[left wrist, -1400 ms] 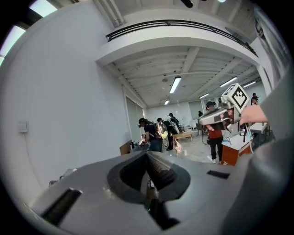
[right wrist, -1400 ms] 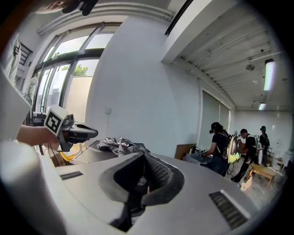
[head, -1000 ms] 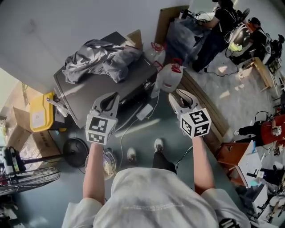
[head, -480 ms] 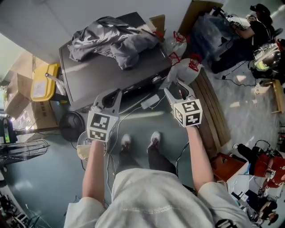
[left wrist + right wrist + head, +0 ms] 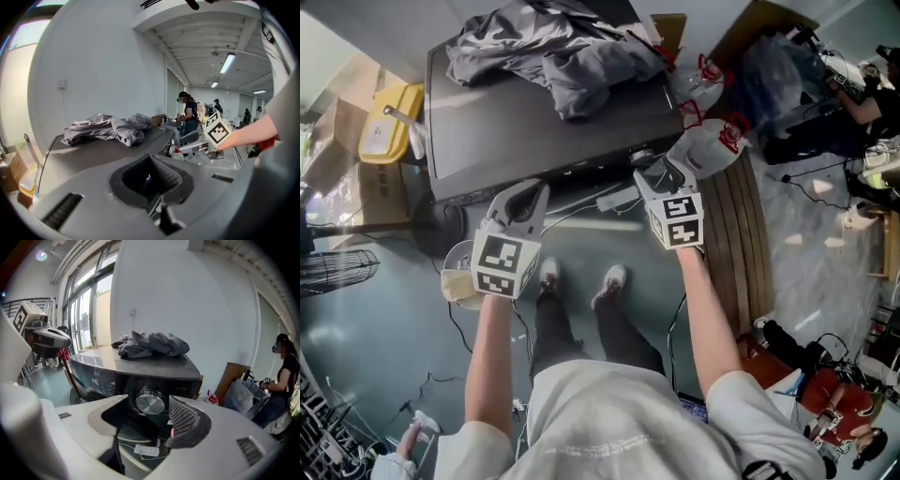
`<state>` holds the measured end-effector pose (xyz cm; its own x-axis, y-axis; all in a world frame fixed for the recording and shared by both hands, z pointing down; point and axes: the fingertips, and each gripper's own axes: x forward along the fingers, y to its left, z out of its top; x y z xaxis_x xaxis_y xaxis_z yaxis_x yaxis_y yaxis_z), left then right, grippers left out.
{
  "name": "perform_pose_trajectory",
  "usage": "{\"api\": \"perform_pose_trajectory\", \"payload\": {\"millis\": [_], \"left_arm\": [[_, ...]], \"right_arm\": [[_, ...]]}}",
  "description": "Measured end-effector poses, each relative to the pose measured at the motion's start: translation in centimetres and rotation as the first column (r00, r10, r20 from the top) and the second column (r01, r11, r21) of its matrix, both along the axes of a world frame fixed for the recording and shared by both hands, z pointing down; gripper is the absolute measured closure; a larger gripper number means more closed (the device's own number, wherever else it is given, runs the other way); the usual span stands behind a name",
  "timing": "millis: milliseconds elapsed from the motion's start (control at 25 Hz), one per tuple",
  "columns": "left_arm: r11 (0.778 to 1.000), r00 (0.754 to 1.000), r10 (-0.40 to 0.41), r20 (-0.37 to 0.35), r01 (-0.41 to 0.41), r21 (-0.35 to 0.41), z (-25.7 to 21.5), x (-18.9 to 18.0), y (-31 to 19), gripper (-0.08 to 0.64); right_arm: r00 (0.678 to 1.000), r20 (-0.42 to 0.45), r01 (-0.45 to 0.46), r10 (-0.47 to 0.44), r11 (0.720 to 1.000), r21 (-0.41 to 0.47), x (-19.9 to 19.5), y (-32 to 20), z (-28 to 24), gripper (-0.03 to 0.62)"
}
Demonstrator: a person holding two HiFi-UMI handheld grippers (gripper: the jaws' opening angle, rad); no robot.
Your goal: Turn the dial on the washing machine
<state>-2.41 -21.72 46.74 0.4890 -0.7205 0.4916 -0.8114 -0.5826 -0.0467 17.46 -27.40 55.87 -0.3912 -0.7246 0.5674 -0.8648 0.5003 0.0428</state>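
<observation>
Person stands facing the washer [image 5: 487, 141], with shoes [image 5: 581, 278] on the floor just short of its front. Both grippers are held out ahead, side by side and well apart.

Left gripper [image 5: 528, 197]: jaws together, nothing between them. It is aimed at the washer's front edge, left of centre, and is not touching it.

Right gripper [image 5: 661, 176]: jaws have just been opening and stand apart, empty. The right gripper view looks straight at the dial [image 5: 150, 402]. The dial shows in the gap between the jaws but beyond the tips, and the pads [image 5: 183, 416] are clear of it.

Dial: round, brushed metal, on the dark front panel near the right end of the washer's front edge. A display [image 5: 95, 380] sits left of it on the same panel.

Grey clothes [image 5: 567, 56] are heaped on the washer's top, along the rear edge toward the right corner.

White jugs [image 5: 712, 150] with red caps stand on the floor just beside the washer's right front corner. A yellow bin [image 5: 389, 122] sits against the washer's left side.

Far right, beyond the jugs: a bystander [image 5: 283, 376] in dark clothes.
</observation>
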Motion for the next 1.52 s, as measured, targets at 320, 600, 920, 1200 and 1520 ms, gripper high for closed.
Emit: {"api": "perform_pose_trajectory", "payload": {"millis": [320,600,920,1200,1520], "left_arm": [[0.998,1.000,-0.025,0.007,0.026,-0.051,3.7,-0.7,1.9,0.543],[0.997,0.999,-0.041,-0.003,0.041,-0.065,5.0,-1.0,3.0,0.543],[0.996,0.998,-0.060,-0.010,0.060,-0.067,5.2,-2.1,4.0,0.543],[0.995,0.997,-0.071,-0.018,0.070,-0.066,5.2,-2.7,4.3,0.543],[0.996,0.998,-0.056,-0.024,0.055,-0.069,5.2,-2.0,4.4,0.543]], "right_arm": [[0.993,-0.116,0.005,0.002,0.998,0.057,-1.1,-1.7,3.0,0.310],[0.993,-0.103,-0.050,0.057,0.996,0.077,-1.0,-2.4,3.9,0.311],[0.994,0.036,-0.101,0.101,0.995,-0.014,-0.6,-2.5,4.2,0.313],[0.959,0.228,-0.143,0.168,0.982,-0.124,-0.4,-2.7,4.2,0.313],[0.889,0.401,-0.142,0.220,0.966,-0.216,-0.5,-2.7,4.1,0.313]]}}
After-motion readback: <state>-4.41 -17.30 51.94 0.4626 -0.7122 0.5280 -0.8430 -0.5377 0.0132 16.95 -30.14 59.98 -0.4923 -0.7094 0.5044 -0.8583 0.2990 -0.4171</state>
